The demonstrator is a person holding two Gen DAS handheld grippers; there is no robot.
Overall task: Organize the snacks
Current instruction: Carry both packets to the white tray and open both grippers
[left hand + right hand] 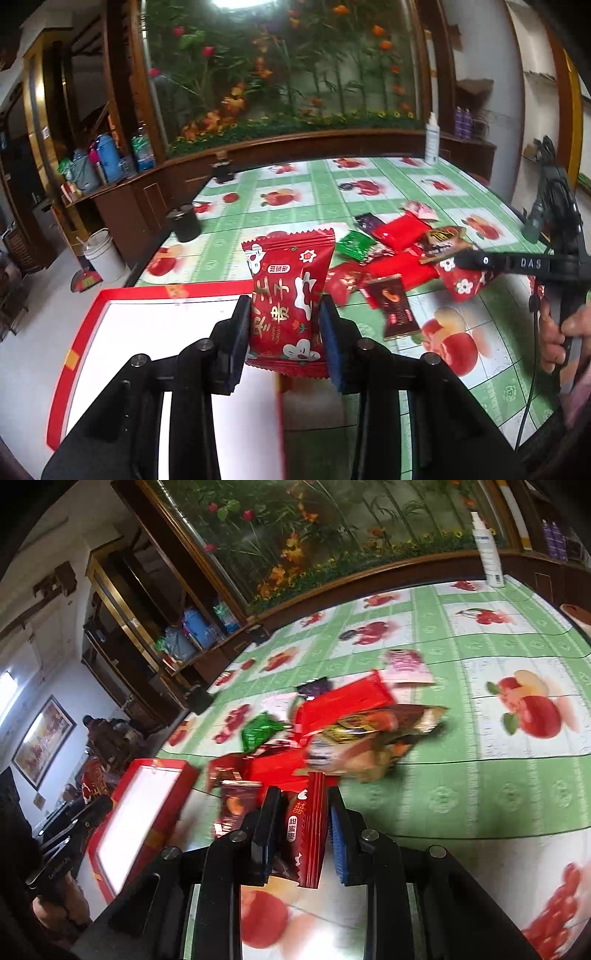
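Note:
My left gripper is shut on a red snack packet with white flowers and holds it over the right edge of a red box with a white inside. My right gripper is shut on another red flowered packet, seen edge-on, just above the table beside the snack pile. In the left wrist view the right gripper reaches in from the right, holding that packet. The pile holds red, green, brown and pink wrappers. The red box also shows in the right wrist view.
The table has a green checked cloth with fruit prints. Two black pots stand near its left edge. A white spray bottle stands at the far side. A white bucket sits on the floor to the left.

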